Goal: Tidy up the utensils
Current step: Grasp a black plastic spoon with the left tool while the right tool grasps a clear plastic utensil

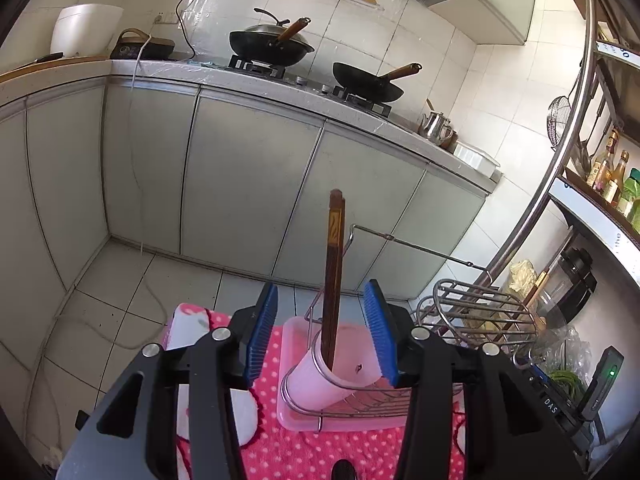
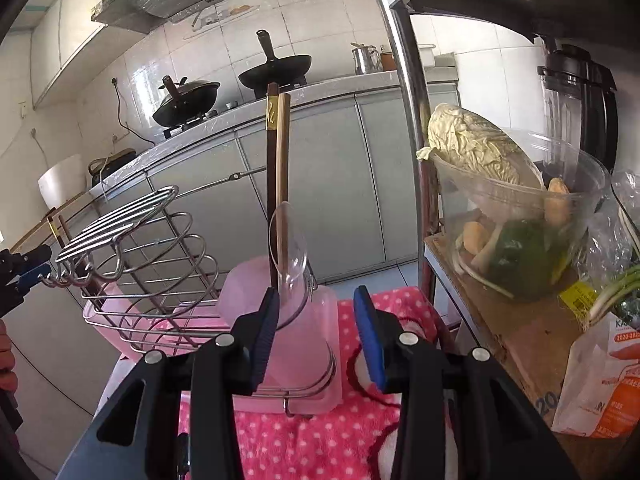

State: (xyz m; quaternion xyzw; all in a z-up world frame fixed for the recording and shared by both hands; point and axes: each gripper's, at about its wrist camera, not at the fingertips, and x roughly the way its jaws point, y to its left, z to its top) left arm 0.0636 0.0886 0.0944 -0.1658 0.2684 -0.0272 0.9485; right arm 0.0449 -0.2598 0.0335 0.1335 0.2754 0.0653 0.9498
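A pink plastic cup [image 1: 324, 380] sits in a wire rack [image 1: 360, 404] on a pink tray [image 1: 296, 420]. Dark brown chopsticks [image 1: 334, 276] stand upright in the cup. My left gripper [image 1: 326, 336] is open, its blue pads either side of the cup, touching nothing. In the right wrist view the cup [image 2: 296, 320] holds the chopsticks [image 2: 276, 184] and a clear plastic spoon [image 2: 290, 256]. My right gripper [image 2: 316, 332] is open and empty just in front of the cup. The left gripper [image 2: 24, 272] shows at the far left.
The tray rests on a pink polka-dot towel [image 2: 304, 440]. A wire dish rack section [image 2: 136, 256] stands beside the cup. A shelf at the right holds a clear bowl of vegetables [image 2: 516, 216] and a blender [image 2: 576, 92]. Kitchen cabinets and woks [image 1: 272, 42] lie beyond.
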